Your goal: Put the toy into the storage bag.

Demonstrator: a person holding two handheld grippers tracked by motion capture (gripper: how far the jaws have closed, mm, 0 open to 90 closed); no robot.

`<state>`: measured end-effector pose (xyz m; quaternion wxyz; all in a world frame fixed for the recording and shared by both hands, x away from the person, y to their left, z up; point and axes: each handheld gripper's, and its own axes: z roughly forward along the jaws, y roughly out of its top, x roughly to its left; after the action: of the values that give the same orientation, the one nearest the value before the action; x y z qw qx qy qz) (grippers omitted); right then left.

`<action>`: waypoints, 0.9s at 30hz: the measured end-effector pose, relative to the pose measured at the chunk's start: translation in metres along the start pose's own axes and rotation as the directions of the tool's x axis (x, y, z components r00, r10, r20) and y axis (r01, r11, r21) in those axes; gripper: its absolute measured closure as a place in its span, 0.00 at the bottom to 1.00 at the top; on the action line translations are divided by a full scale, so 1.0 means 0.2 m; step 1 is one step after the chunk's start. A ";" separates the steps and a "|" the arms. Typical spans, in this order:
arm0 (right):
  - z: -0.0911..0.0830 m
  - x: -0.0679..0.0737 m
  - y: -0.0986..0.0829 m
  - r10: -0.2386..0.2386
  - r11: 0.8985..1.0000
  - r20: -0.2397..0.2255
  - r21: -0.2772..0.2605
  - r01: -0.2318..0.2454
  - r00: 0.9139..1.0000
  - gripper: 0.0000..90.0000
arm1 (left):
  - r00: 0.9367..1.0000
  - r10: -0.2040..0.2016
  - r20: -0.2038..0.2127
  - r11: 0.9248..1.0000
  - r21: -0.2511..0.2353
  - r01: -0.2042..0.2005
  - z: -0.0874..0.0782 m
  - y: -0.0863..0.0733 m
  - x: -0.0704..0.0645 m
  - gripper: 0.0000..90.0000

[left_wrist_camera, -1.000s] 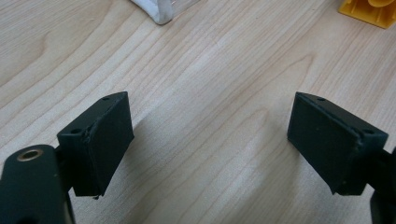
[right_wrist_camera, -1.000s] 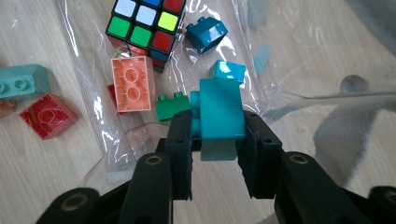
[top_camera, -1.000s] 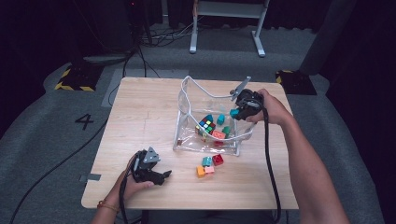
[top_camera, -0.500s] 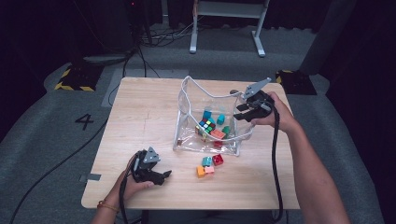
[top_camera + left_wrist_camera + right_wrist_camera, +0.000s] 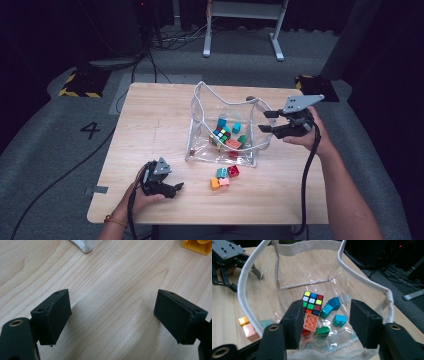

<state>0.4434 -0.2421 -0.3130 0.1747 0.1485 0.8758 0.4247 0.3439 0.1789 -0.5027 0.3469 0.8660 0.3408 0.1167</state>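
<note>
While over bag point(image 5: 317, 255), right gripper point(image 5: 325, 322) fingers wide, empty

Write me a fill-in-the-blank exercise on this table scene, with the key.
1. The multicoloured puzzle cube lies inside the clear plastic ____ with white trim.
2. The left gripper has its jaws ____, holding nothing.
3. The small red building brick sits on the ____ table, outside the bag.

Missing words: bag; open; wooden

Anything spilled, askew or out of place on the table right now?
Four small blocks lie loose on the table just in front of the clear bag, outside it, while the puzzle cube and other blocks sit inside. The bag's rim sags unevenly. Both the left gripper and right gripper are open and empty.
</note>
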 end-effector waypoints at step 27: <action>-0.18 0.31 -0.44 0.119 0.989 0.064 -0.094 -0.112 0.991 0.38 | 1.000 -0.001 -0.002 1.000 0.001 0.001 0.00 0.00 0.00 0.16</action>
<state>0.3636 -0.2942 -0.3733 0.1867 0.2056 0.8390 0.4678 0.3437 0.1789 -0.5026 0.3461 0.8658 0.3418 0.1171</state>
